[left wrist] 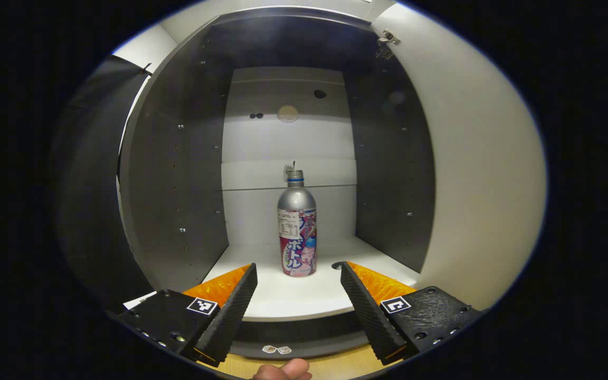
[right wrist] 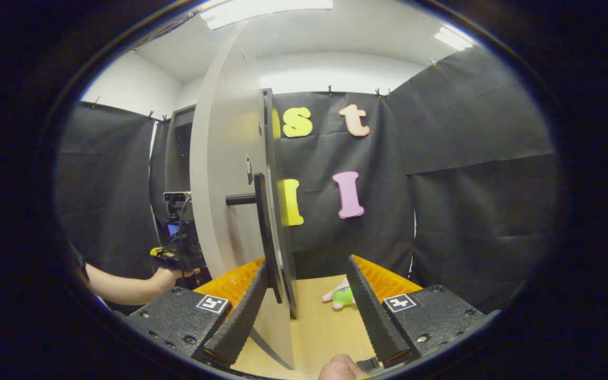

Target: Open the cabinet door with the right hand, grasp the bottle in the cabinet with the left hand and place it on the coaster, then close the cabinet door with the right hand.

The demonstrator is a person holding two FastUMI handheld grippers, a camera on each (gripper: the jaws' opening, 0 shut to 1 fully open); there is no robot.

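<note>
Bottle (left wrist: 297, 227) stands upright near the middle of the cabinet floor (left wrist: 293, 295), a little behind its front edge, with the cabinet door (right wrist: 225, 211) swung open. The left gripper (left wrist: 298, 295) should go straight in and close on the body — not the neck. Its jaws are wide apart and empty. The right gripper (right wrist: 306, 311) is spread too, straddling the door's edge — contact unclear.

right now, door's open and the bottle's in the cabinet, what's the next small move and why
Probably ease the left hand-held gripper straight forward into the cabinet toward the bottle. Its jaws are open and apart from the bottle, which stands upright ahead, centred between them, and the door is swung aside.
</note>
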